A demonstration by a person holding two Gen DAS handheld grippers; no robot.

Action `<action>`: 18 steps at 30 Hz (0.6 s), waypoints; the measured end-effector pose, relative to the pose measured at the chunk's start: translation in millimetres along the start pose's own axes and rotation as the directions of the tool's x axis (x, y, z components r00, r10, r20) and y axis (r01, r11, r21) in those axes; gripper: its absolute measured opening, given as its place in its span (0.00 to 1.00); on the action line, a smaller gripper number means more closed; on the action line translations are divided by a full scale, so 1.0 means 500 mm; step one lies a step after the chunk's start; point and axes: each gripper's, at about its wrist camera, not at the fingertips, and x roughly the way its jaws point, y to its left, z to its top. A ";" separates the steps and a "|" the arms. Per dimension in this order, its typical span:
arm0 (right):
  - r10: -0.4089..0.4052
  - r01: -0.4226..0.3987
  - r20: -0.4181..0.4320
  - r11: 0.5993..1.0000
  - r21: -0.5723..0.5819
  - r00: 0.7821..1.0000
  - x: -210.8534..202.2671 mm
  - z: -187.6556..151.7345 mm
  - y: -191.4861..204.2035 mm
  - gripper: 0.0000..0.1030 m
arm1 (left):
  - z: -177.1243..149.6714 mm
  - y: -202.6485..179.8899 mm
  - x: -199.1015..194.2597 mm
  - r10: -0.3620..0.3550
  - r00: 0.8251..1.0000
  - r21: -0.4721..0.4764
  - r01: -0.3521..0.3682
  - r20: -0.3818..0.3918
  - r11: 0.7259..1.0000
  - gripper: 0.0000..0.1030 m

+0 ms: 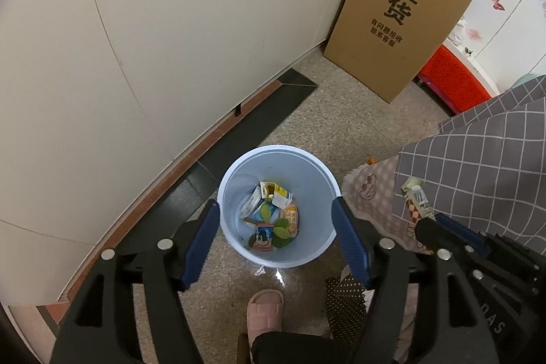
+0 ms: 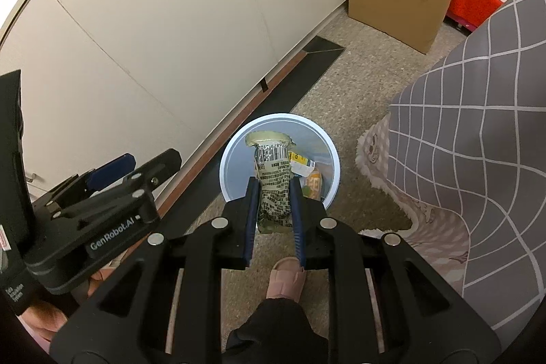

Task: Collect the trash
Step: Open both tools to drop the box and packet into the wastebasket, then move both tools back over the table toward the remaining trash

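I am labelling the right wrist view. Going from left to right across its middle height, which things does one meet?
white cabinet → left tongs → blue trash bin → green snack wrapper held in the right tongs → pink fluffy mat → grey checked cloth

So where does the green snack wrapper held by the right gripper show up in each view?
Left wrist: green snack wrapper at right edge, clamped in the right gripper, beside the grey checked cloth.
Right wrist: wrapper centre, between the fingers, over the bin.
Shared landmark: the light blue trash bin.
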 end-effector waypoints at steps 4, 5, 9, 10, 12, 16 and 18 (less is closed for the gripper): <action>0.005 -0.005 0.000 1.000 -0.002 1.000 0.003 -0.001 0.002 0.18 | -0.004 0.011 0.003 0.010 1.000 -0.009 -0.011 -0.008 1.000 0.66; 0.006 -0.006 0.000 1.000 -0.003 1.000 0.005 0.000 0.005 0.18 | -0.005 0.014 0.005 0.015 1.000 -0.010 -0.015 -0.012 1.000 0.66; 0.010 -0.010 0.000 1.000 -0.010 1.000 0.011 0.006 0.016 0.18 | -0.009 0.025 0.006 0.025 1.000 -0.023 -0.025 -0.017 0.999 0.67; 0.013 -0.013 0.001 1.000 -0.011 1.000 0.013 0.008 0.019 0.18 | -0.008 0.025 0.007 0.030 0.999 -0.029 -0.031 -0.018 0.999 0.67; 0.026 -0.026 0.009 1.000 -0.013 1.000 0.018 0.013 0.024 0.21 | -0.007 0.031 0.008 0.039 0.999 -0.042 -0.040 -0.019 0.998 0.67; 0.066 -0.066 0.038 0.998 -0.001 0.997 0.023 0.023 0.027 0.34 | -0.002 0.046 0.007 0.047 0.999 -0.068 -0.049 -0.019 0.996 0.68; 0.074 -0.074 0.050 0.997 0.012 0.996 0.024 0.025 0.028 0.55 | 0.000 0.050 0.004 0.048 0.999 -0.074 -0.049 -0.017 0.996 0.68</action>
